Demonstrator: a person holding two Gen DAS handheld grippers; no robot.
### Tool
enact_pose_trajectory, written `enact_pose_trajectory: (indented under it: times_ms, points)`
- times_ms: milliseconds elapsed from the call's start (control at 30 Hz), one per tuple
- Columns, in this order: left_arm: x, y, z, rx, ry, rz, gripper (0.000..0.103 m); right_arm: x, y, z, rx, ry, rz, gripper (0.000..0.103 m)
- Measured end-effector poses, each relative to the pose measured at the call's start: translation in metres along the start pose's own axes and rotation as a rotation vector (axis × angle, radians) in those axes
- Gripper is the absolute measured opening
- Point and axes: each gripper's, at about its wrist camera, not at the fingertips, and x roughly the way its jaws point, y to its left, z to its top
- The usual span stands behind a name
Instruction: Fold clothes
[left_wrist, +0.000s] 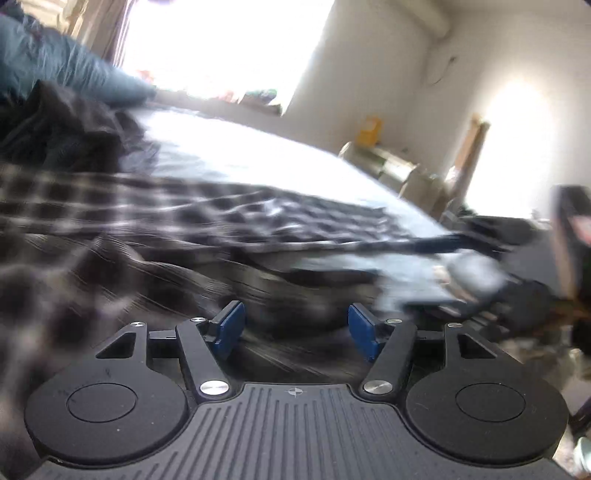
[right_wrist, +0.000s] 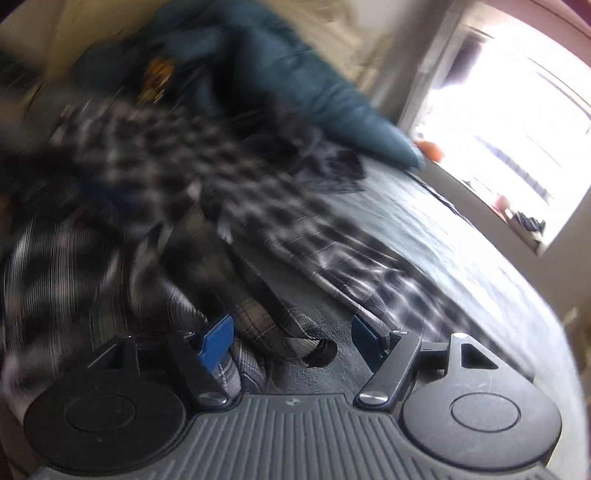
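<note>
Both grippers hover low over a bed, and both views are smeared by motion blur. Left gripper (left_wrist: 295, 330) has its blue pads (left_wrist: 229, 326) spread wide with nothing between them; just ahead of it lies dark rumpled fabric, and beyond that a black-and-white plaid shirt (left_wrist: 221, 214) stretches across the bed sheet (left_wrist: 258, 158). Right gripper (right_wrist: 291, 341) is likewise spread wide, its blue pads (right_wrist: 216, 341) apart. A sleeve (right_wrist: 266, 317) of the plaid shirt (right_wrist: 332, 236) runs into the gap between them, cuff end lying on the grey sheet (right_wrist: 424, 229), but neither pad presses on it. The rest of the shirt lies crumpled to the left and fans out flatter toward the right. Behind it a teal quilted blanket (right_wrist: 303, 81) is heaped against the wall, near a bright window (right_wrist: 517, 122). In the left view a dark garment pile (left_wrist: 62, 125) sits at the far left beside that blanket (left_wrist: 55, 70).
</note>
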Motion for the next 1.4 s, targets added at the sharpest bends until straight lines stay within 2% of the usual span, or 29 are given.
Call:
enact_pose_trajectory:
  times_ms: [167, 333, 467, 500, 633, 700, 767, 800, 867, 1067, 1267, 1400]
  points:
    - [0.034, 0.033, 0.029, -0.124, 0.045, -0.017, 0.062, 0.015, -0.01, 0.005, -0.187, 0.06, 0.063, 0.073]
    - [0.053, 0.045, 0.034, -0.158, 0.073, -0.037, 0.048, 0.033, -0.028, 0.005, -0.253, 0.108, 0.144, 0.065]
    - [0.058, 0.048, 0.034, -0.164, 0.096, -0.067, 0.042, 0.05, -0.023, -0.001, -0.359, 0.132, 0.203, 0.063]
    - [0.058, 0.047, 0.033, -0.158, 0.1, -0.073, 0.04, 0.054, -0.02, -0.002, -0.392, 0.136, 0.213, 0.063]
    - [0.06, 0.043, 0.036, -0.117, 0.106, -0.077, 0.014, 0.07, -0.017, -0.004, -0.411, 0.119, 0.21, 0.059]
    - [0.059, 0.04, 0.039, -0.114, 0.096, -0.062, 0.008, 0.073, -0.02, -0.004, -0.391, 0.106, 0.199, 0.048]
    - [0.055, 0.037, 0.043, -0.11, 0.082, -0.059, 0.003, 0.069, -0.022, -0.002, -0.367, 0.088, 0.169, 0.012]
    - [0.053, 0.035, 0.045, -0.108, 0.074, -0.057, 0.003, 0.066, -0.023, -0.002, -0.357, 0.072, 0.15, 0.009]
    - [0.049, 0.027, 0.053, -0.1, 0.051, -0.054, 0.002, 0.053, -0.026, 0.0, -0.332, 0.047, 0.115, 0.004]
    - [0.03, -0.011, 0.086, -0.054, -0.026, -0.06, 0.002, -0.009, -0.036, 0.007, -0.256, 0.0, 0.011, 0.003]
    - [-0.001, -0.08, 0.124, 0.058, -0.15, -0.126, 0.002, -0.117, -0.041, 0.013, -0.082, -0.096, -0.048, 0.003]
    - [-0.012, -0.135, 0.141, 0.125, -0.189, -0.213, 0.002, -0.194, -0.032, 0.005, 0.036, -0.216, -0.05, 0.003]
